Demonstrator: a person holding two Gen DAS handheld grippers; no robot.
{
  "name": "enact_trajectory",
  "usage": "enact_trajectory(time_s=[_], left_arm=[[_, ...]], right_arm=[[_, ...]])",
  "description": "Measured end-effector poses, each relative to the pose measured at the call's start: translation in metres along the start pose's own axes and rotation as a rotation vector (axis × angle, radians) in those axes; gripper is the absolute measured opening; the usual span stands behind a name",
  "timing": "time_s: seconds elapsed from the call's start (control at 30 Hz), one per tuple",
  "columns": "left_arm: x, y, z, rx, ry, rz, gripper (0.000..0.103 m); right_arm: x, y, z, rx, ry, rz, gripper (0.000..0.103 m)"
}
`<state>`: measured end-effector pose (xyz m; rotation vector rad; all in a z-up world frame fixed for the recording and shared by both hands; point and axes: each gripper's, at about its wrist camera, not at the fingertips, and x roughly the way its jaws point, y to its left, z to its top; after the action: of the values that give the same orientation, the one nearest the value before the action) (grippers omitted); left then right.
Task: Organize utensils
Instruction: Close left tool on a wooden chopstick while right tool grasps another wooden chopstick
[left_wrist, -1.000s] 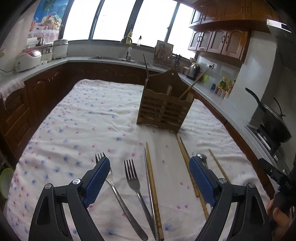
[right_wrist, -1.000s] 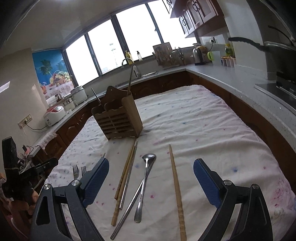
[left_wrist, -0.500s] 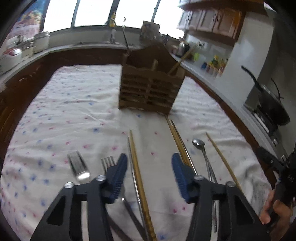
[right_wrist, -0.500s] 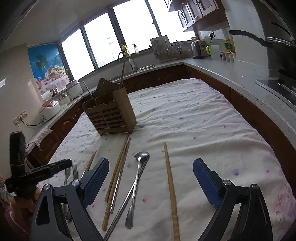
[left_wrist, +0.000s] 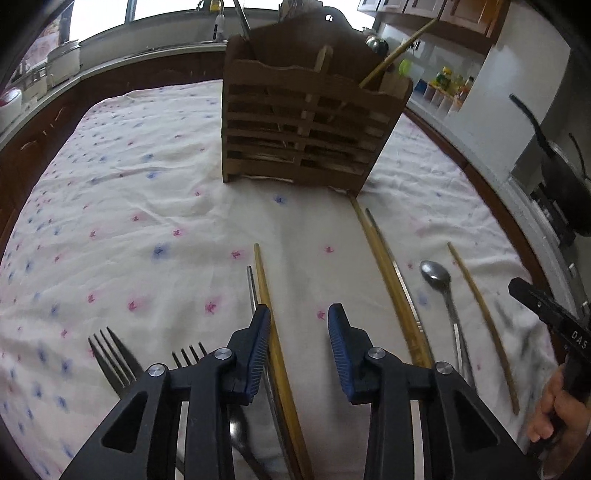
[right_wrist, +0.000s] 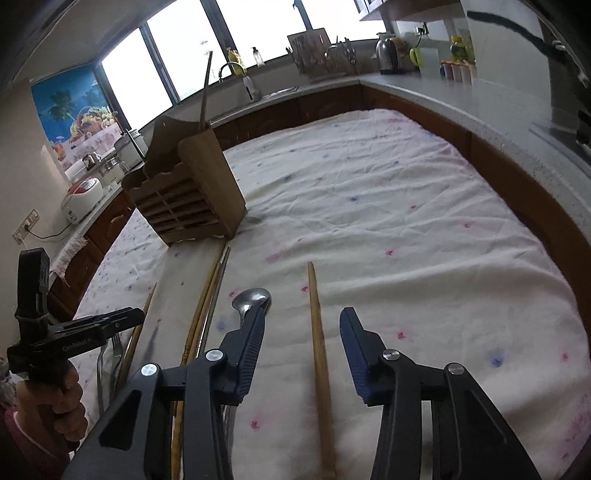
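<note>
1. Two grippers work over a wrinkled white cloth (left_wrist: 147, 184) dotted with pink and blue flecks. Both have black frames and ribbed blue pads.
2. Left gripper (left_wrist: 299, 328): its jaws have just been closing and now stand partly spread. A round wooden chopstick (left_wrist: 275, 354) lies between them, close against the left pad, but I cannot tell whether it touches. A thin metal chopstick (left_wrist: 252, 288) runs alongside it, under that pad.
3. Right gripper (right_wrist: 303, 332): its jaws have also just been closing and are half spread. A tapered wooden stick (right_wrist: 319, 354) lies on the cloth between the pads, touching neither.
4. Ahead of both stands a slatted wooden utensil holder (left_wrist: 306, 129), upright, with sticks leaning out of its top.
5. Only the left wrist view shows two shiny metal forks (left_wrist: 110, 354) to the left of its gripper, plus a black pan far right.
6. Only the right wrist view shows the holder's solid side panel (right_wrist: 210, 181), and a steel spoon bowl (right_wrist: 251, 299) just past its left pad.
</note>
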<state>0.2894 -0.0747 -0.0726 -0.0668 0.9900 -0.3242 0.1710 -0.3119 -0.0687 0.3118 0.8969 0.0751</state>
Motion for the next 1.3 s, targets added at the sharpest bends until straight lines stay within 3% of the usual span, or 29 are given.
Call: enact_trajectory(time_s=[0.1,0.3,0.5,0.7,1.07,1.1,1.17,1.27,1.3], left_arm=[[0.008,0.000,0.001,0.008,0.029,0.003,0.026],[0.014,-0.007,0.003,0.056,0.050,0.020,0.026],[0.016,-0.003,0.000,0.040,0.092,0.028,0.026],[0.020,-0.008,0.000,0.052,0.089,0.000,0.025],[0.032,-0.021,0.010,0.134,0.135,0.054,0.025],[0.033,-0.025,0.010,0.153,0.132,0.069,0.024],[0.035,-0.032,0.008,0.195,0.122,0.093,0.022],[0.033,-0.036,0.007,0.202,0.114,0.091,0.007],[0.033,-0.035,0.007,0.194,0.114,0.088,0.007]], right_arm=[[0.006,-0.002,0.001,0.006,0.008,0.005,0.044],[0.012,-0.005,0.001,0.016,0.026,0.007,0.044],[0.016,-0.006,0.002,0.008,0.044,0.006,0.042],[0.029,-0.003,0.002,-0.022,0.088,-0.011,0.026],[0.058,0.021,0.012,-0.230,0.191,-0.131,0.021],[0.059,0.025,0.011,-0.252,0.192,-0.144,0.020],[0.061,0.031,0.010,-0.284,0.189,-0.147,0.006],[0.061,0.033,0.010,-0.280,0.192,-0.141,0.006],[0.059,0.032,0.010,-0.255,0.194,-0.113,0.006]])
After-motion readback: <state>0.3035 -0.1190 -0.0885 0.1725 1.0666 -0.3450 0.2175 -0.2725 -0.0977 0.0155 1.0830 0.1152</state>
